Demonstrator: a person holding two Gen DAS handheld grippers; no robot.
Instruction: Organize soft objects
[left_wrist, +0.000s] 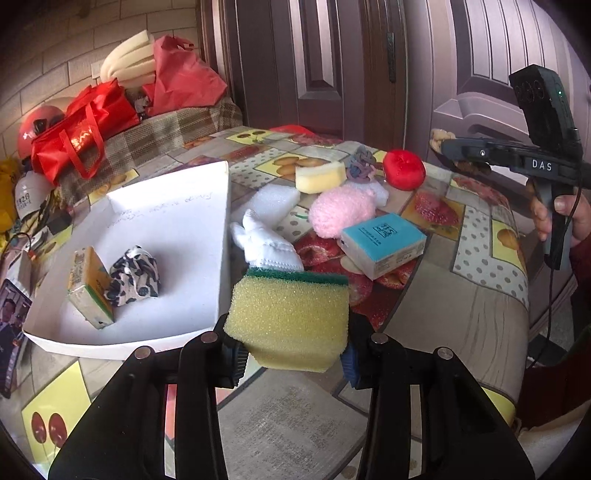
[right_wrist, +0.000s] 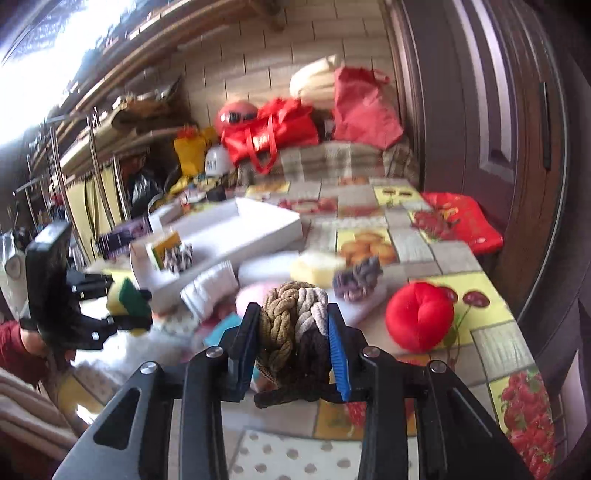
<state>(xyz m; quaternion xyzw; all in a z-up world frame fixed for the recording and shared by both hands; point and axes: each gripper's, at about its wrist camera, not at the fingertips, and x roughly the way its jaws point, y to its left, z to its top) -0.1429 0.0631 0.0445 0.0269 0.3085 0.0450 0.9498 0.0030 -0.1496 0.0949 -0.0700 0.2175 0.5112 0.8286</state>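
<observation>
Sponge (left_wrist: 288, 321), yellow with a green scouring face, sits pinched in the left tool (left_wrist: 291, 356), lifted just off the surface (left_wrist: 480, 295) beside the white tray (left_wrist: 177, 221). Knotted rope ball (right_wrist: 293, 328) in tan, cream and brown is pinched in the right tool (right_wrist: 291, 350). In the tray lie a small carton (left_wrist: 90, 286) and a spotted cloth bundle (left_wrist: 135, 275). Beyond, a pink puff (left_wrist: 341, 210), blue tissue pack (left_wrist: 384, 245) and red cushion (left_wrist: 404, 170) rest loose.

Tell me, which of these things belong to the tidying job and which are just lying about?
Job: white box, sponge in left gripper, rope knot in right gripper, pink puff, red cushion, tissue pack.
Lying about: red bag, helmet.
</observation>
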